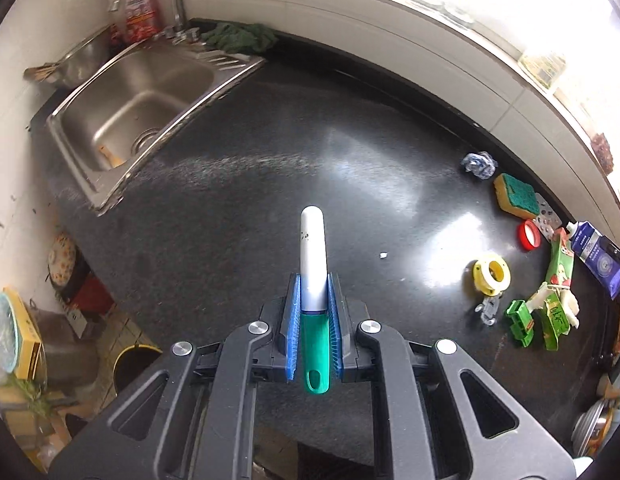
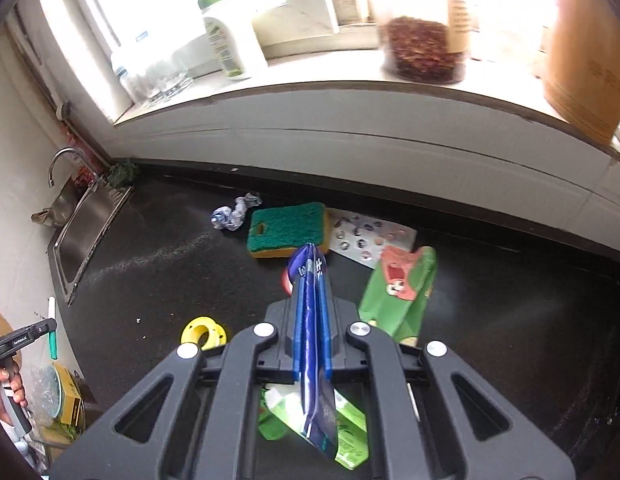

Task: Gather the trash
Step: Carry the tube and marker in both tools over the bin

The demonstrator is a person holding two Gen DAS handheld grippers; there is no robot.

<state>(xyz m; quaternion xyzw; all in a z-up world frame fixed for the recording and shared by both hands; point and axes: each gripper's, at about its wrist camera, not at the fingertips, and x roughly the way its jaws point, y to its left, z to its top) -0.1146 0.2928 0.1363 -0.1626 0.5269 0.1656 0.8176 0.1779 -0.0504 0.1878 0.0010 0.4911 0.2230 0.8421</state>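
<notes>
- The left tongs [image 1: 312, 312] are pinched on a white and green pen-like stick [image 1: 313, 264], held upright between the blue pads with its white end pointing forward over the dark desk [image 1: 250, 184].
- The right tongs [image 2: 311, 312] are pressed together on a flattened blue pouch [image 2: 310, 320], which runs through the pads and hangs down behind them.
- Judging by this, two pieces of trash are lifted and none is shown dropped anywhere yet, so the task seems early to midway.
- Much trash is left on the desk, ahead and to the right of the left tongs: a crumpled blue and white wad [image 1: 478, 164], a red lid [image 1: 529, 234], a yellow tape ring [image 1: 491, 273], a foil blister sheet [image 1: 547, 216], and green cartons [image 1: 549, 308].
- A green and yellow sponge [image 1: 515, 196] lies among them; whether it counts as trash cannot be told.
- From the right tongs, the sponge and blister sheet lie just ahead, and a green carton sits just to the right.
- The steel sink [image 1: 138, 104] lies far ahead and left of the left tongs; its basin holds only a small orange scrap near the drain.
- A dark bucket with a yellow rim [image 1: 130, 364] stands on the floor below and left of the left tongs; its contents are hidden, and it may be the bin.
</notes>
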